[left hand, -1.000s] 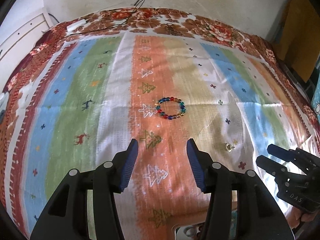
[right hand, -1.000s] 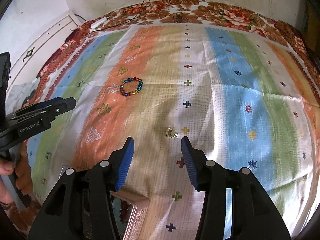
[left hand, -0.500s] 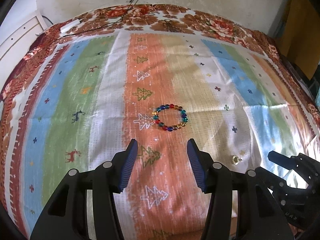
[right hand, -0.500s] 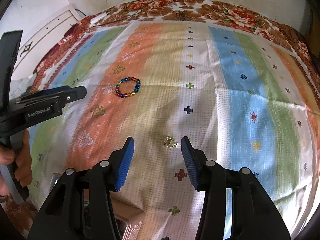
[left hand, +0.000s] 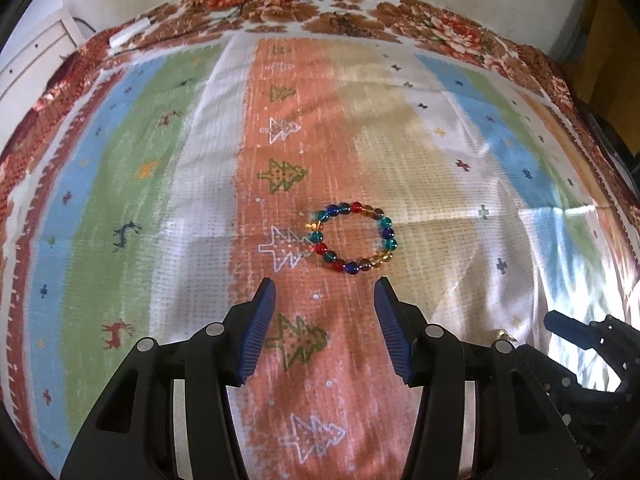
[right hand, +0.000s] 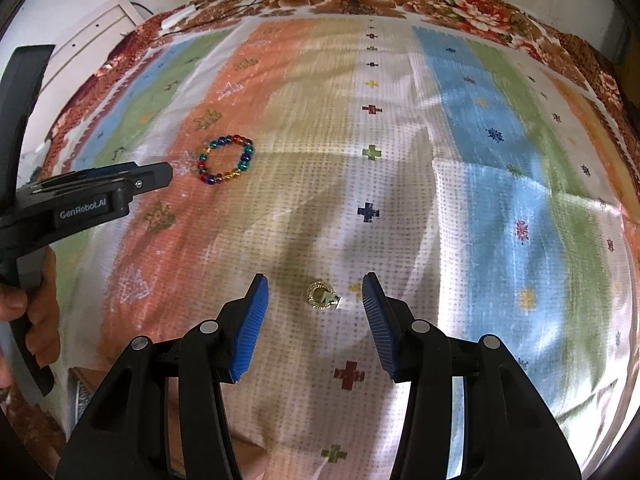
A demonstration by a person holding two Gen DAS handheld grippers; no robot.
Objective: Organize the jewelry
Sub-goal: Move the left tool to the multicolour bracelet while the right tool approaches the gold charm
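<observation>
A bracelet of coloured glass beads [left hand: 352,240] lies flat on the striped cloth, just beyond the tips of my open, empty left gripper [left hand: 325,292]. It also shows in the right wrist view [right hand: 226,159], at the upper left. A small gold ring [right hand: 322,297] lies on the cloth between the tips of my open, empty right gripper [right hand: 314,292]. In the left wrist view the ring [left hand: 505,334] is a small glint at the lower right, beside the right gripper [left hand: 576,330]. The left gripper [right hand: 120,184] reaches in from the left of the right wrist view.
The striped cloth [left hand: 120,184] covers a bed with a floral border [left hand: 420,16] at the far edge. A white adapter and black cables [left hand: 128,34] lie at the far left. A box corner [right hand: 86,388] shows under the right gripper. A white cabinet [right hand: 92,36] stands at the left.
Both grippers have moved forward and down toward the cloth. The bracelet now sits just past the left tips and the ring between the right tips. Both stay open.
</observation>
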